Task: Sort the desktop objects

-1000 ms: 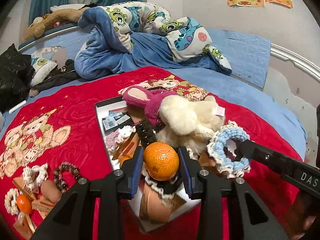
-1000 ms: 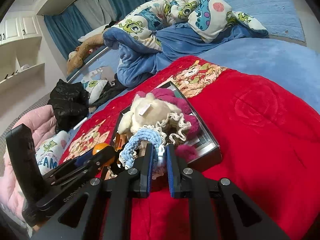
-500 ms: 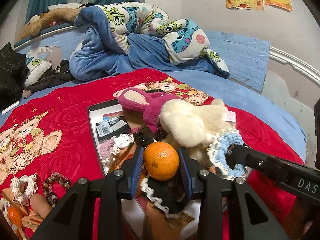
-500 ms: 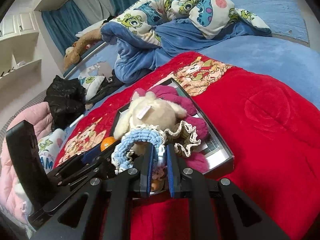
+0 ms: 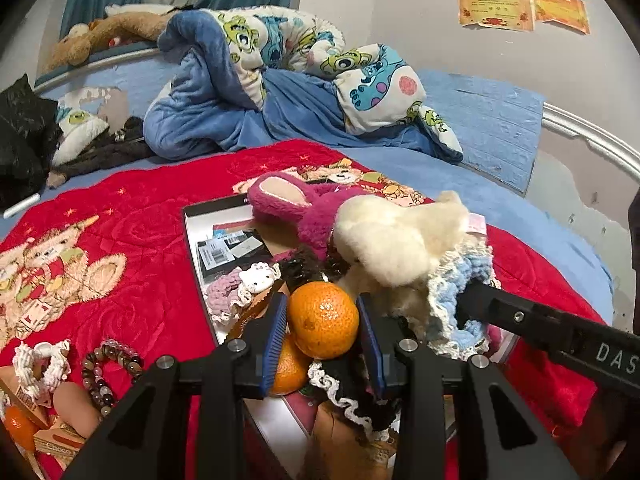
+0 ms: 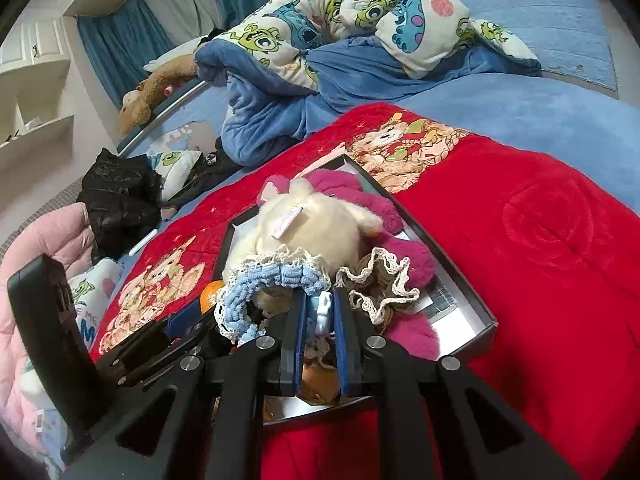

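Observation:
My left gripper point(image 5: 321, 303) is shut on an orange tangerine point(image 5: 324, 326), held just above a shallow black box point(image 5: 191, 240) on the red blanket. A second tangerine point(image 5: 285, 370) lies in the box right under it. My right gripper point(image 6: 320, 297) is shut on a blue crochet scrunchie point(image 6: 276, 280) with cream lace, which hangs over the same box point(image 6: 460, 276). The left wrist view shows that scrunchie point(image 5: 460, 280) and the right gripper point(image 5: 471, 300) at the right. A cream plush point(image 5: 392, 240) and a pink plush point(image 5: 304, 204) fill the box.
A brown frilled scrunchie point(image 6: 380, 280) lies in the box. On the blanket at lower left sit a bead bracelet point(image 5: 108, 364), a white scrunchie point(image 5: 40, 360), a small orange point(image 5: 16, 424) and a snack pack point(image 5: 56, 444). A rumpled blue quilt point(image 5: 240, 92) lies behind.
Both grippers have pushed forward and slightly down over the box, each keeping its hold. The box contents look closer, and a second tangerine now shows under the held one.

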The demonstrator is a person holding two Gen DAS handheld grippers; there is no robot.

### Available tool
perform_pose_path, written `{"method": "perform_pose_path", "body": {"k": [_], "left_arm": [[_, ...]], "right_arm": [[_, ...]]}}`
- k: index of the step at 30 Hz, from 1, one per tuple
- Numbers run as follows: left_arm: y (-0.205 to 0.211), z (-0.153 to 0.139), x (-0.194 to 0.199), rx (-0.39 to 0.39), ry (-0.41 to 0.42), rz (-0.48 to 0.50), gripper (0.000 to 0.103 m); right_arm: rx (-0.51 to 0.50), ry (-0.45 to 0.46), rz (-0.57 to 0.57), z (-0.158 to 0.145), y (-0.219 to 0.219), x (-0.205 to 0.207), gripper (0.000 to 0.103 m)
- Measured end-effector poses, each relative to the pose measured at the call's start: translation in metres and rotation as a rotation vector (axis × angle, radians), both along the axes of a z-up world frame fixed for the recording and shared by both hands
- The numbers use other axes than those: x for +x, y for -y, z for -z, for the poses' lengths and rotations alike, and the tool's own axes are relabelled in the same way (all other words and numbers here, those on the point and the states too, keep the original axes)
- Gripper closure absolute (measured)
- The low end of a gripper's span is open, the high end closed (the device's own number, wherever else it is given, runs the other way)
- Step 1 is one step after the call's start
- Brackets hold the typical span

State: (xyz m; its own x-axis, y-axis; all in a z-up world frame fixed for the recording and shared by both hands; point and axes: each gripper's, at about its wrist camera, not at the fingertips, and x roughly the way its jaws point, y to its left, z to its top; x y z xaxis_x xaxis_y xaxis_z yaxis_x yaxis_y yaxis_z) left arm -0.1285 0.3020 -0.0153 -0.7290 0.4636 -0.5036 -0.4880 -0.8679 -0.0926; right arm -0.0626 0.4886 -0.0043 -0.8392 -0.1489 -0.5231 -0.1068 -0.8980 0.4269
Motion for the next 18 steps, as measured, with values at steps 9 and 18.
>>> {"method": "perform_pose_path", "body": {"k": [9,18], "left_arm": [[0.004,0.001,0.007,0.009,-0.021,-0.014,0.066],[0.005,0.001,0.007,0.010,-0.019,-0.013,0.066]], "right_arm": [[0.019,0.002,0.013,0.001,0.004,0.002,0.090],[0.047,0.013,0.007,0.003,0.013,-0.001,0.090]]}}
